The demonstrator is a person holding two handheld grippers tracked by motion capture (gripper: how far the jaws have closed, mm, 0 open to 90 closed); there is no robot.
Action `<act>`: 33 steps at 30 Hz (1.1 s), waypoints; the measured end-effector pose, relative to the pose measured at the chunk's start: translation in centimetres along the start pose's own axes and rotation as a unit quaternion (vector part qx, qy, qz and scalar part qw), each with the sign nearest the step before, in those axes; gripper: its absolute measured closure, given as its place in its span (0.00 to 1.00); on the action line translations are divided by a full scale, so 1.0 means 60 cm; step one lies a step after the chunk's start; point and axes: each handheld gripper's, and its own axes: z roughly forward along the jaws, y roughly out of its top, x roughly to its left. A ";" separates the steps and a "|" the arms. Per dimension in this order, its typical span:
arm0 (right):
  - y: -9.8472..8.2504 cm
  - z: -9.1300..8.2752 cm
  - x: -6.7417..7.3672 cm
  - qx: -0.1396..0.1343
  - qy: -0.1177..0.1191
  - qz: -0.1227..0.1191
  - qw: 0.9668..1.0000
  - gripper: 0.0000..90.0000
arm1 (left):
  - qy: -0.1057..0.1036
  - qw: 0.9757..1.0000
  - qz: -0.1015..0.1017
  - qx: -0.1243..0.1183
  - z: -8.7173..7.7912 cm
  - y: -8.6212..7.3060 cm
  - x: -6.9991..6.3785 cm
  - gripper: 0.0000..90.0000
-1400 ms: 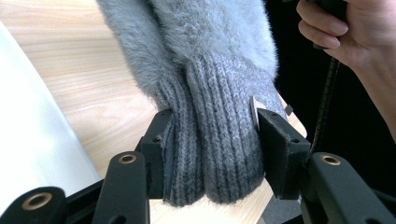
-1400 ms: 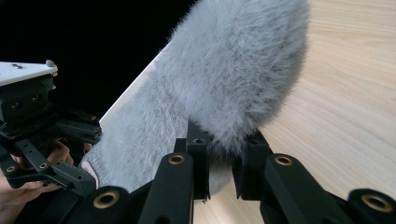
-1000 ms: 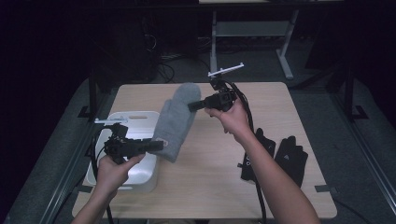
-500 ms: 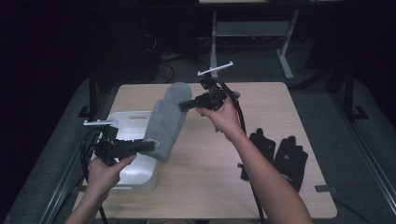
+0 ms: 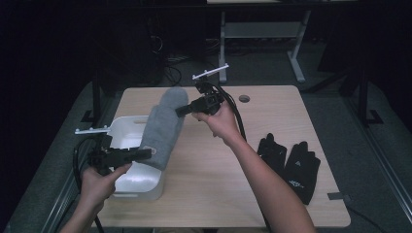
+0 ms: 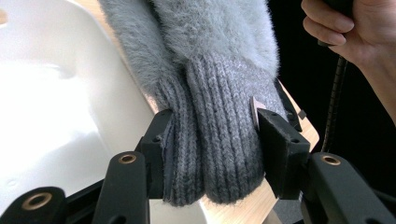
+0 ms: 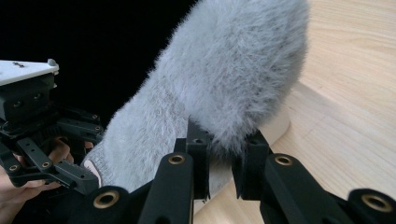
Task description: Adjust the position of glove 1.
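Note:
A pair of fluffy grey mittens [image 5: 163, 127] hangs in the air between both hands, stretched over the table's left half. My left gripper [image 5: 145, 154] is shut on the ribbed knit cuffs [image 6: 215, 140], its jaws squeezing both cuffs together. My right gripper [image 5: 180, 110] is shut on the mittens' furry tip [image 7: 233, 93]. The cuff end hovers above the near corner of a white bin [image 5: 128, 182]. In the right gripper view the other gripper [image 7: 70, 175] shows at the left, clamped on the cuff.
A pair of black gloves [image 5: 291, 162] lies on the wooden table [image 5: 218, 194] at the right. The table has a round cable hole [image 5: 244, 98] near its far edge. Dark floor and a white desk frame [image 5: 291, 58] lie beyond.
Both hands have carried the stretched mittens to the left, so the cuff end now hangs over the white bin.

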 end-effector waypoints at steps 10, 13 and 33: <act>0.007 0.029 0.007 0.006 0.008 -0.004 1.000 0.87 | 0.007 1.000 -0.006 -0.004 -0.015 -0.010 0.014 0.56; 0.009 0.037 0.008 0.008 0.009 -0.002 1.000 0.87 | 0.010 1.000 -0.009 -0.006 -0.020 -0.013 0.017 0.56; 0.011 0.106 0.016 0.027 0.015 -0.004 1.000 0.87 | 0.029 0.999 -0.033 -0.009 -0.042 -0.044 0.051 0.56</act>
